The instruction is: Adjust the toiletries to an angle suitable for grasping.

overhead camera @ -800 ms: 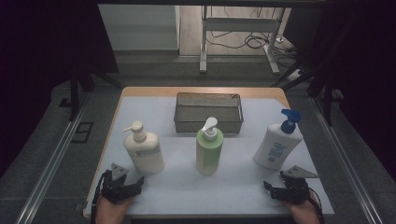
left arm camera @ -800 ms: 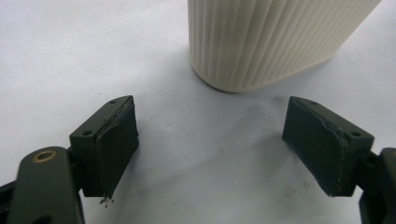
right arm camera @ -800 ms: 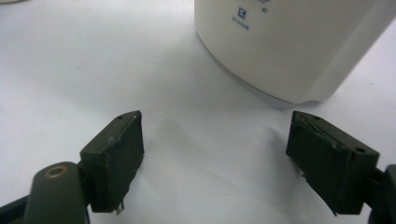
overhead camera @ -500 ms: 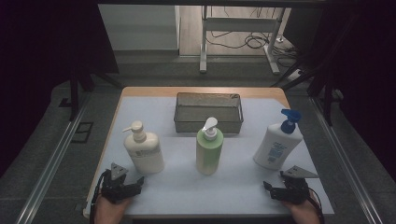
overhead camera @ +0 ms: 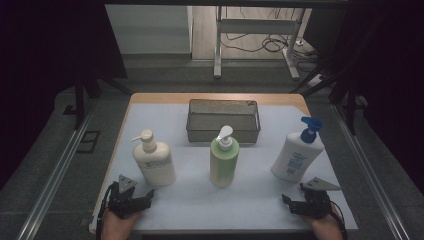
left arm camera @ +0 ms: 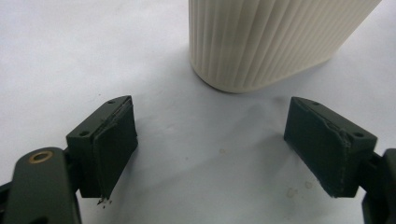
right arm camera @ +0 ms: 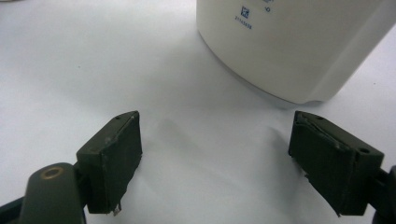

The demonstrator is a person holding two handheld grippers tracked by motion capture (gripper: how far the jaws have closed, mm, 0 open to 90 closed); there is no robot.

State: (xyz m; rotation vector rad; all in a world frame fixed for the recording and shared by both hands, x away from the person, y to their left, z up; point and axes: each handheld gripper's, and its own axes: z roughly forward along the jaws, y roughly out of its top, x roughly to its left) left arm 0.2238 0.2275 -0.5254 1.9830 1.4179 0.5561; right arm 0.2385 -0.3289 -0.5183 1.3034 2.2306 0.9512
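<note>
Two grippers rested at the bottom of the frame, fingers spread wide and holding nothing. Just above the left gripper (overhead camera: 131, 199) stood the cream bottle (overhead camera: 154, 161); the white bottle (overhead camera: 296, 155) stood just above the right gripper (overhead camera: 306, 204), neither touched.

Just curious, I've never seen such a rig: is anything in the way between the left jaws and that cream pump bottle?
Nothing visible. The left gripper is open, and bare white table cover lies between it and the cream pump bottle just ahead.
</note>
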